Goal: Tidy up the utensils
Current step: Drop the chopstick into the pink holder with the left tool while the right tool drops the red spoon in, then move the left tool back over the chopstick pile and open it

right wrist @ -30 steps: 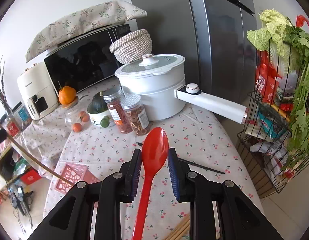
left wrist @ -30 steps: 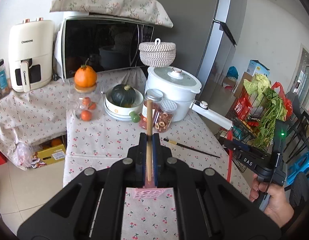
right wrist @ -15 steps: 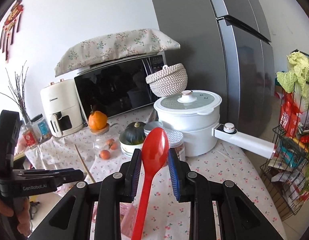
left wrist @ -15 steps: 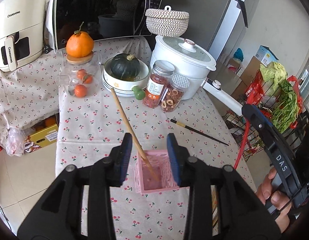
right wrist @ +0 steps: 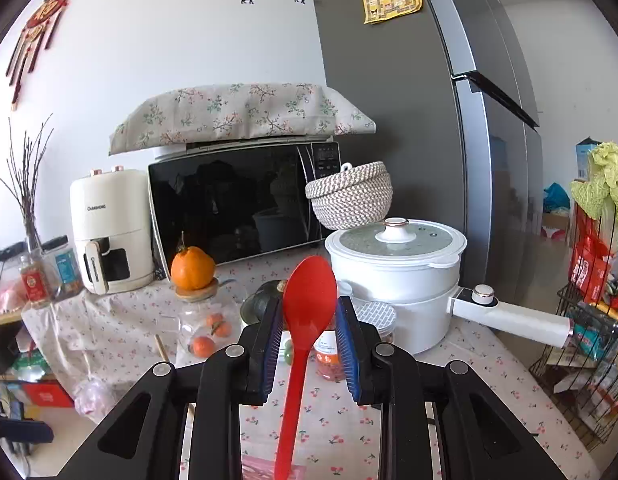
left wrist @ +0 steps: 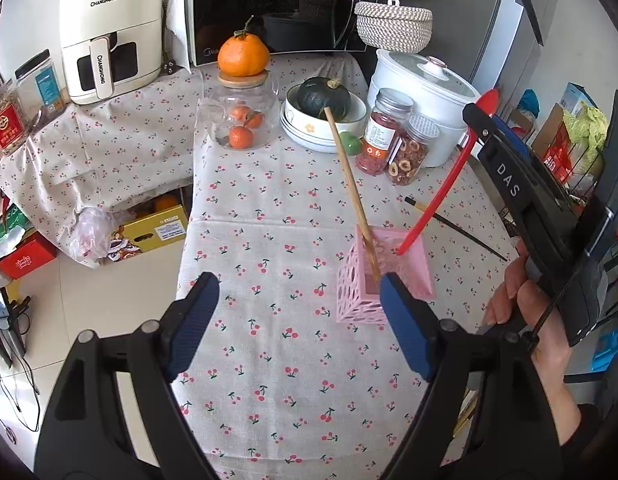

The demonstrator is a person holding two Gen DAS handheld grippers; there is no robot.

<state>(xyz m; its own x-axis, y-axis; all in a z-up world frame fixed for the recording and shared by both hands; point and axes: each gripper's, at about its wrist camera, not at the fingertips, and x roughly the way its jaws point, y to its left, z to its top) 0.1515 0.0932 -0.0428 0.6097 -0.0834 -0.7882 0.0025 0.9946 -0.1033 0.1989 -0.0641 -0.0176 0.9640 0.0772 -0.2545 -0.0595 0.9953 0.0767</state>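
Observation:
A pink lattice holder (left wrist: pixel 383 276) stands on the cherry-print tablecloth (left wrist: pixel 289 360). A wooden chopstick (left wrist: pixel 351 184) leans in it, top end pointing away. My left gripper (left wrist: pixel 299 318) is open and empty, just in front of and left of the holder. My right gripper (right wrist: pixel 309 326) is shut on a red spoon (right wrist: pixel 307 304), bowl end up; in the left wrist view the spoon's handle (left wrist: pixel 433 208) reaches down into the holder's right side. The right gripper body (left wrist: pixel 521 196) stands above and right of the holder. A black chopstick (left wrist: pixel 455 228) lies on the cloth behind the holder.
Behind the holder stand two jars (left wrist: pixel 393 136), a bowl with a squash (left wrist: pixel 323 120), a glass jar with an orange on top (left wrist: pixel 241 116), a white pot with a long handle (right wrist: pixel 397 276), a microwave (right wrist: pixel 237 200) and an air fryer (left wrist: pixel 109 32). A wire rack of groceries (right wrist: pixel 589 320) is right.
My left gripper let go of the wooden chopstick into the holder, opened wide and drew back. My right gripper carried the red spoon over and lowered its handle into the holder.

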